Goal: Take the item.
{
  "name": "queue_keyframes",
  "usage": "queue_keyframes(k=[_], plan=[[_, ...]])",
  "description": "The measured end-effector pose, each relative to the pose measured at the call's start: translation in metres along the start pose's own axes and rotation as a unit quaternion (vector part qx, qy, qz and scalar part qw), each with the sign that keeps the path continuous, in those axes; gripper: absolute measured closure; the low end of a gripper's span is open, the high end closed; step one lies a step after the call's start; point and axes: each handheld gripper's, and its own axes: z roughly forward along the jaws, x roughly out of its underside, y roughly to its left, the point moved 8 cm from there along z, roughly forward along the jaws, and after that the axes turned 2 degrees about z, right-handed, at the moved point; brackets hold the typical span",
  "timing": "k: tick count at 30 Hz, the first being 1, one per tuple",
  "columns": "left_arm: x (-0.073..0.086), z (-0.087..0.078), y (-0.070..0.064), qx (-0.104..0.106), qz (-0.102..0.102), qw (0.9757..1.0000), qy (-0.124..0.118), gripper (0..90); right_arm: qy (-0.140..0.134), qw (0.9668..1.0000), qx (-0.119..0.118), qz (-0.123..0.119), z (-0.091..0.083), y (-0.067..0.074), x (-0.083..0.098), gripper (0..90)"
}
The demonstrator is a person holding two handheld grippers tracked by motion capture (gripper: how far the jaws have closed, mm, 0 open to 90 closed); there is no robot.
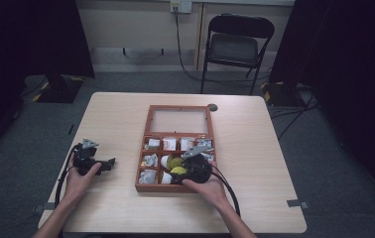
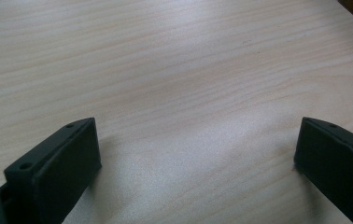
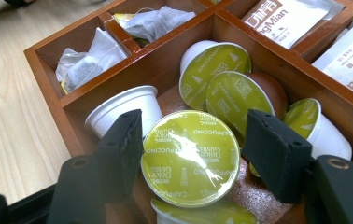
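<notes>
Between the right gripper's (image 3: pixel 191 154) parted jaws, a coffee capsule (image 3: pixel 191 158) (light, foil-lidded, puncturable) suits rim-edge pinching; left gripper (image 2: pixel 198 158) gapes empty.

The room is seen dim and dark at its sides in the high view, while the bench (image 2: pixel 188 70) is lit softly from above, soft shadows are cast, and glare is thrown off the capsule lid (image 3: pixel 191 156).

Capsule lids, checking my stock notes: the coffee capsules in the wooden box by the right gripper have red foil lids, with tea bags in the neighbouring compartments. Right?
Not quite: the capsule lids are yellow-green, not red, as the right gripper view shows. They do lie in the wooden box by the right gripper, with tea bags in neighbouring compartments.
</notes>
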Motion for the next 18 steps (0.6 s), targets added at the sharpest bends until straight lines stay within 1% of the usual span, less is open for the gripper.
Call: queue_keyframes(k=[5, 16, 18], plan=[[0.0002, -0.0002, -0.0001, 0.0, 0.0, 1.0, 0.001, 0.0, 0.013, 0.9999, -0.003, -0.001, 0.0025, 0.0004, 0.0023, 35.1], [0.0001, -0.0001, -0.0001, 0.0, 0.0, 1.0, 0.0, 0.0, 0.033, 0.9994, -0.004, -0.003, 0.0059, 0.0012, 0.0058, 36.0], [0.0002, -0.0002, -0.0001, 0.0, 0.0, 1.0, 0.001, 0.0, 0.041, 0.9991, -0.006, -0.005, 0.0069, 0.0016, 0.0069, 35.8]])
